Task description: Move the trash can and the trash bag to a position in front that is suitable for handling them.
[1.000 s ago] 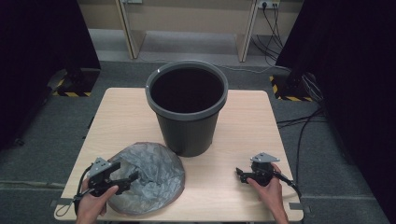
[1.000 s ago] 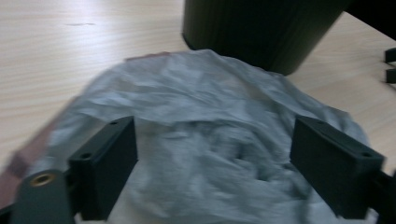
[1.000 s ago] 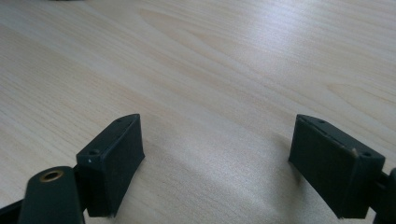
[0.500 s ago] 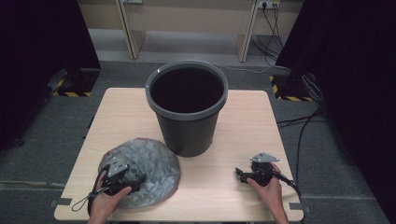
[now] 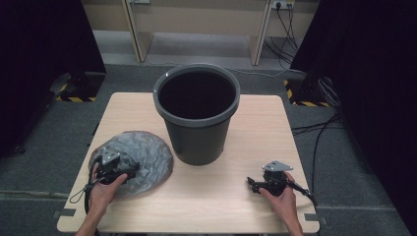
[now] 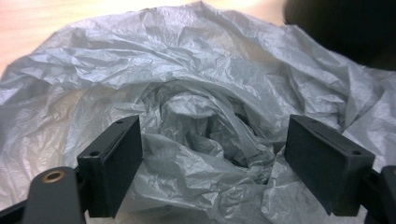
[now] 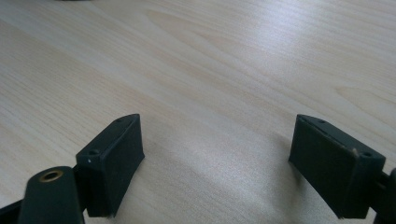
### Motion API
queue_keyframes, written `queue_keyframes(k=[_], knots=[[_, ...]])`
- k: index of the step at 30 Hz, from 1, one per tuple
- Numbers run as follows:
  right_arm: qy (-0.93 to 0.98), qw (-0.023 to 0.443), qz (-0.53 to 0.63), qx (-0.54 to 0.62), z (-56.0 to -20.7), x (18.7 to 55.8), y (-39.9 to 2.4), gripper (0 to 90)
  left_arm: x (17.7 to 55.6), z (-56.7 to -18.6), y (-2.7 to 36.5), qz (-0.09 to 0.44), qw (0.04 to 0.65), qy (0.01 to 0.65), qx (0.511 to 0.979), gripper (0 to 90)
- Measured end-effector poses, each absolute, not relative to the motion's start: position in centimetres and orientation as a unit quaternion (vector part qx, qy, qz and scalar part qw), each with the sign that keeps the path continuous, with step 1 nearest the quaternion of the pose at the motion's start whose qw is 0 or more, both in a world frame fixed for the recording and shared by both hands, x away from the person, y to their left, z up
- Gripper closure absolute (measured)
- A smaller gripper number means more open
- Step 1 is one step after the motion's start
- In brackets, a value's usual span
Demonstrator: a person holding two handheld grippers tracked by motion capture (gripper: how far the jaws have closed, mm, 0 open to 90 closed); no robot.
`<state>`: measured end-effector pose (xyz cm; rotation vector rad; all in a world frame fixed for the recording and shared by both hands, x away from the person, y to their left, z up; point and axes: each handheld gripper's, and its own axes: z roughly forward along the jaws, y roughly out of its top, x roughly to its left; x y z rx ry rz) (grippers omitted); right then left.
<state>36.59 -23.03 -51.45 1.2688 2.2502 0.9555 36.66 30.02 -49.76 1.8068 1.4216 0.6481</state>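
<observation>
Left claw (image 6: 212, 154) wide apart, grasping nothing, poised over crumpled grey plastic bag (image 5: 140, 155) on desk (image 5: 221, 196) beside black bucket (image 5: 197, 115). Right claw (image 7: 219, 163) wide, empty, resting on desk. Risk: thin film slips, pinch catches only loose fold.

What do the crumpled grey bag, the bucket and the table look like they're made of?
Grey bag: thin plastic film, probably; translucent, finely creased, with a soft sheen.
Bucket: likely moulded plastic; dark grey, matte, with a rolled rim.
Table: pale wood or wood-look laminate; visible grain lines, smooth satin surface.
</observation>
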Motion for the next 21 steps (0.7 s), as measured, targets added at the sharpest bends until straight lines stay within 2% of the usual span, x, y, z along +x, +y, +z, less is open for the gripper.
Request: queue_keyframes(k=[15,18,21], knots=[[0.803,0.193,0.341,0.449,-51.5,36.7,-23.0,17.5,42.2,-49.3,30.6,0.25,0.354,0.567,0.701,17.3],[0.803,0.193,0.341,0.45,-51.5,36.7,-23.0,17.4,43.6,-49.7,30.9,0.238,0.353,0.582,0.693,17.6],[0.803,0.193,0.341,0.45,-51.5,36.7,-23.0,17.5,45.0,-49.9,31.2,0.255,0.357,0.592,0.676,18.0]])
